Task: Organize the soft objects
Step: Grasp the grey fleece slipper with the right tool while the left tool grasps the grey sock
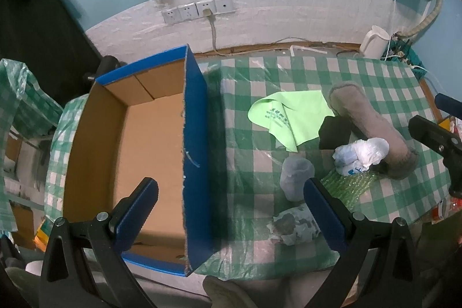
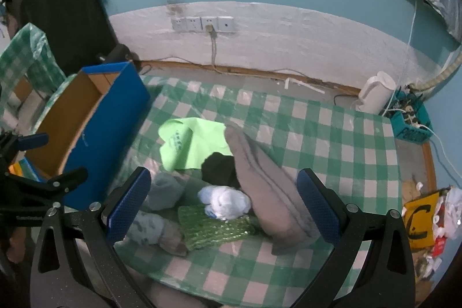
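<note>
Clutter of soft things sits mid-bench on the green-checked cloth (image 1: 288, 71): a lime cleaning cloth (image 1: 288, 117) with small print too fine to read, a long grey sock (image 1: 372, 132) lying across a black bundle (image 1: 332, 134), a white crumpled plastic bag (image 1: 361, 155) with blue lettering, green bubble wrap (image 1: 346, 184), a pale rolled sock (image 1: 296, 178) and a patterned rolled sock (image 1: 297, 224). Left of them stands an open blue cardboard box (image 1: 196, 134), its brown inside bare. Left gripper (image 1: 231, 207) hangs over the box wall, fingers spread, holding nothing. Right gripper (image 2: 223, 201) hovers above the pile, fingers spread too. A white kettle (image 2: 375, 94) stands near the wall.
</note>
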A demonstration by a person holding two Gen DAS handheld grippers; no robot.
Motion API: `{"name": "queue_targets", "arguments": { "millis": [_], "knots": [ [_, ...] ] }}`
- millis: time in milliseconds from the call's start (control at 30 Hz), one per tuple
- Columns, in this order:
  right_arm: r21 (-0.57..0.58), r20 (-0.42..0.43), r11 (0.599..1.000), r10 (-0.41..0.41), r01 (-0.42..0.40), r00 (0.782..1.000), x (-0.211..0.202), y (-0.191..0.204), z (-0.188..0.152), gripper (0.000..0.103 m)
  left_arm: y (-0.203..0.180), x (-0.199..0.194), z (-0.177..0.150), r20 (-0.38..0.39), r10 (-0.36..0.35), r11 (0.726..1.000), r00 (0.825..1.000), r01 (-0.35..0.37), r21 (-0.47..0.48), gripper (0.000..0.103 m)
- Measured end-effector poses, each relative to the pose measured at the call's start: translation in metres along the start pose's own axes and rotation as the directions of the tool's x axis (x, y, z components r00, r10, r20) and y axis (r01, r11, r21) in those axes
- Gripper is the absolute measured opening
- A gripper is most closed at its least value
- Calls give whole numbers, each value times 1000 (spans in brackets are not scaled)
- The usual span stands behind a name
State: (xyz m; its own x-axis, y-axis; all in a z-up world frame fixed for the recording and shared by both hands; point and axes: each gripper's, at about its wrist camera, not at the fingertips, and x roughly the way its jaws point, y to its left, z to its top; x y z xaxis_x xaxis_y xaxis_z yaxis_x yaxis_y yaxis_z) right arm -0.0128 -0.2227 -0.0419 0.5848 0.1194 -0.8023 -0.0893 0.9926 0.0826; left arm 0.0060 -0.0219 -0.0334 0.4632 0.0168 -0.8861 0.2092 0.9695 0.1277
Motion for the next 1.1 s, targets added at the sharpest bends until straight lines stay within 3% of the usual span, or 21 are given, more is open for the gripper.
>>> {"name": "queue_targets", "arguments": {
  "millis": [233, 633, 800, 1100],
  "knots": [
    [6, -58, 999, -49, 50, 997, 25, -16, 8, 101, -11, 18, 3, -42, -24, 1000, 999, 25, 11, 101],
    [68, -183, 995, -57, 71, 981, 88, -45, 14, 100, -35, 61, 10, -126, -67, 997, 990, 69, 14, 101],
    [85, -230, 995, -35, 56, 973, 106, -50, 11, 91, -41, 75, 11, -151, -68, 997, 986, 71, 19, 101],
    [32, -286, 996, -65, 77, 956, 124, -50, 5, 81, -51, 92, 8, -185, -83, 995, 979, 93, 44, 101]
  ]
}}
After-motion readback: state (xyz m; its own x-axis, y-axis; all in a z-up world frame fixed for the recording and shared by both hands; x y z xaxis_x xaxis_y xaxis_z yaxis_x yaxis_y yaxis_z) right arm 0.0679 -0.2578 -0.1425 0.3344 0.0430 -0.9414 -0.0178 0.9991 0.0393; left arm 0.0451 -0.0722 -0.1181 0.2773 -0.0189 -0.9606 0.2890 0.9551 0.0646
